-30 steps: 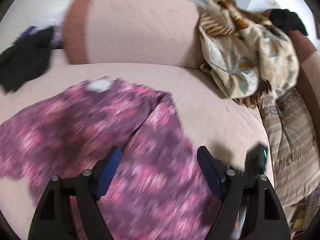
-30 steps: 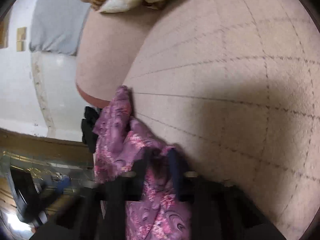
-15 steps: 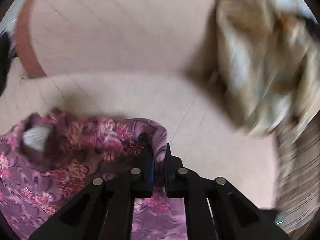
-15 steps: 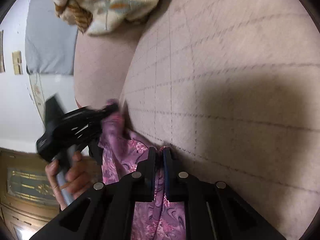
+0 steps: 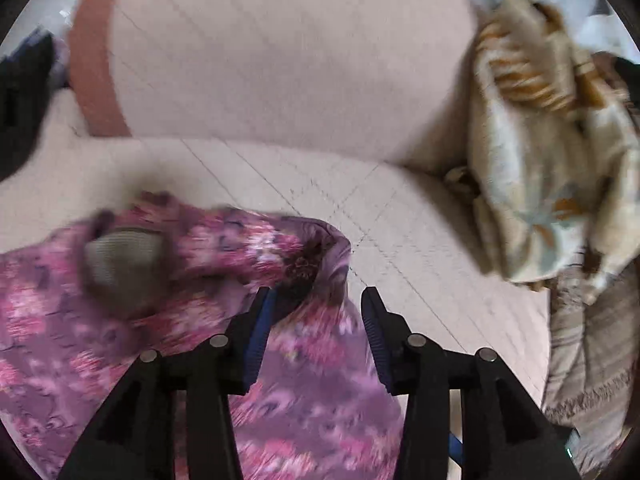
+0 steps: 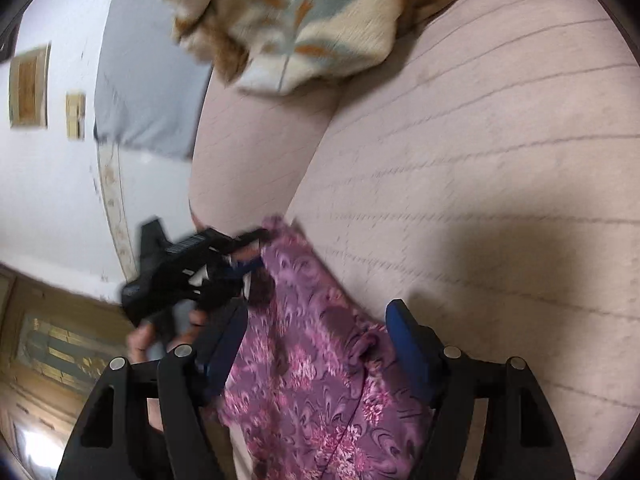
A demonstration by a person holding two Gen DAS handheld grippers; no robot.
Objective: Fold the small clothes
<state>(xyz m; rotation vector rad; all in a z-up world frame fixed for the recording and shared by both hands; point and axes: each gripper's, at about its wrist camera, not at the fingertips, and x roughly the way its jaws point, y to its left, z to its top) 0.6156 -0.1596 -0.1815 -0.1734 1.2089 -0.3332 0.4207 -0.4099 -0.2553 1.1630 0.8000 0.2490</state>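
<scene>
Both hand-held grippers, left [image 5: 316, 312] and right [image 6: 318, 340], jaws apart over purple floral garment [image 6: 320, 360] on sofa cushion [image 6: 480, 160]; flatten fold, square edges before regrasp

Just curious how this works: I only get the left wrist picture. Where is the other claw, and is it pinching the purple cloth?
Observer: The right gripper is open, one finger each side of the purple garment, not pinching it.
Operator: Who moves the claw I look along?
Observer: A bare hand grips the handle of the left gripper, seen from the right wrist.
</scene>
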